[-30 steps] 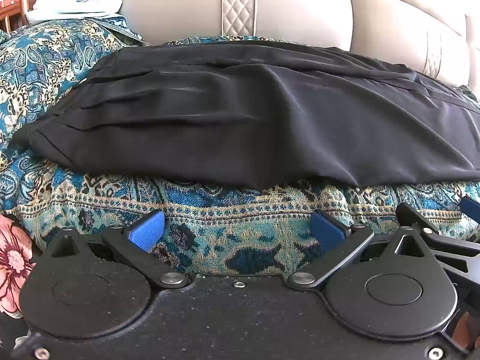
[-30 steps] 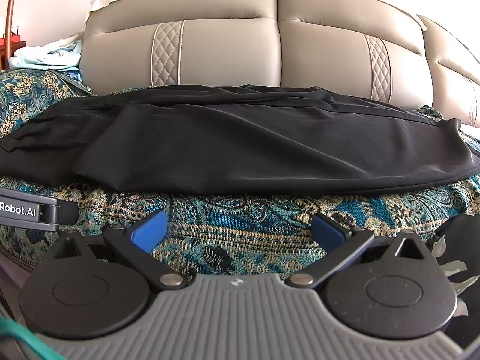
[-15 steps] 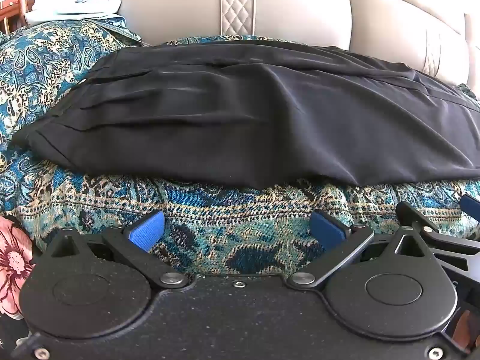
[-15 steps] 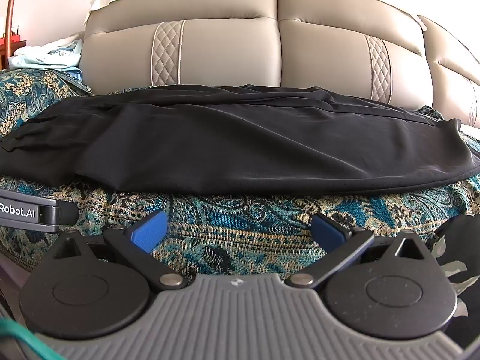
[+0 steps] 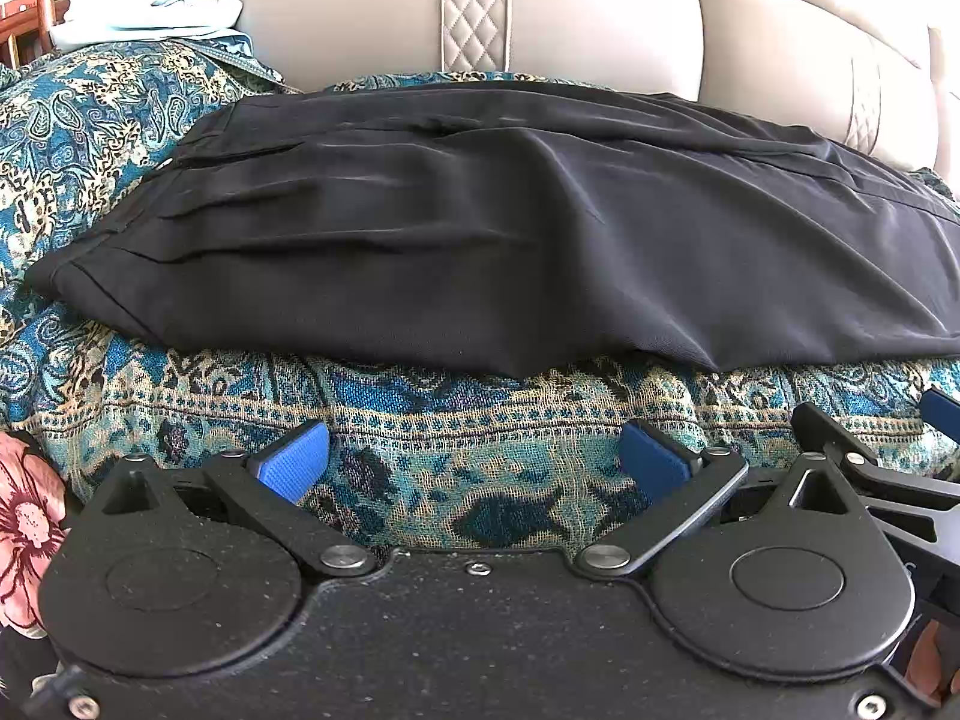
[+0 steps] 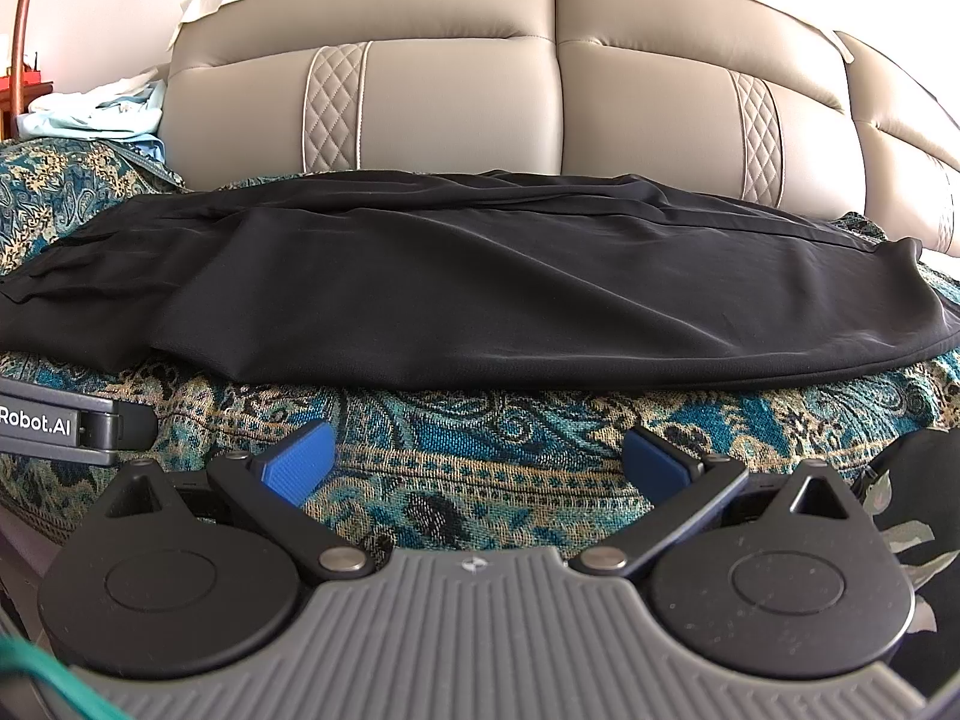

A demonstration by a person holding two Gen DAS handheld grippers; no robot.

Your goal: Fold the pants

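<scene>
Black pants [image 5: 510, 240] lay lengthwise on the paisley throw [image 5: 480, 420] before the sofa backrest [image 6: 456, 108]. Left claw [image 5: 474, 459] and right claw [image 6: 477, 459] hovered near the pants' front edge, both released, grasping nothing.

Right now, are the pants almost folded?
Partly. The black pants lie lengthwise on the patterned blanket, apparently one leg over the other. Nothing is in hand: the left hand-held gripper and right hand-held gripper are open, short of the cloth. Folding them shorter remains.
</scene>
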